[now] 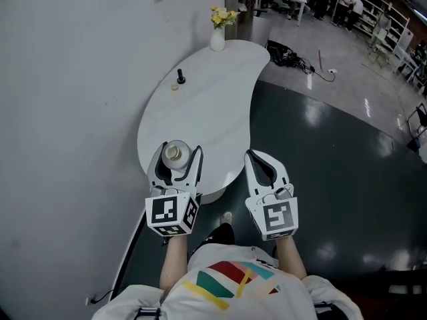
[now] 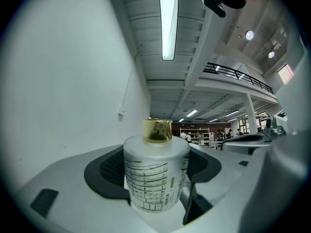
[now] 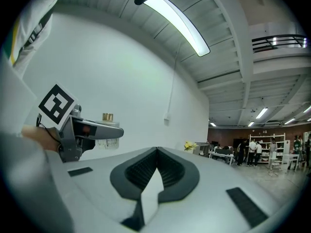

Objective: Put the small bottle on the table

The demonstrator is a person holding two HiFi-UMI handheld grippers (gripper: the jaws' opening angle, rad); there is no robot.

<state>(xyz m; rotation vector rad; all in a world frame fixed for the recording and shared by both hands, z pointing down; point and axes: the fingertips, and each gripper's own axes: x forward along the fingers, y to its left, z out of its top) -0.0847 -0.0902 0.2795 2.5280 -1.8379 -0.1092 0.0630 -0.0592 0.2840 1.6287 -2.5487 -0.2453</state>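
The small bottle (image 2: 154, 178) is white frosted glass with a printed label and a gold cap (image 2: 157, 130). It stands upright between the jaws of my left gripper (image 2: 160, 154), which is shut on it. In the head view the bottle (image 1: 173, 153) and left gripper (image 1: 175, 147) hover over the near end of the white table (image 1: 213, 105). My right gripper (image 1: 251, 155) is beside the table's near right edge, over the floor. Its jaws meet at the tips in the right gripper view (image 3: 156, 152), with nothing between them. That view also shows the left gripper (image 3: 85, 130) and the bottle's cap (image 3: 108, 116).
A white vase with yellow flowers (image 1: 218, 35) stands at the table's far end. A small dark object (image 1: 180, 79) sits on the far left of the top. A white wall (image 1: 67, 79) runs along the left. Dark glossy floor (image 1: 333, 165) and cables (image 1: 287, 55) lie to the right.
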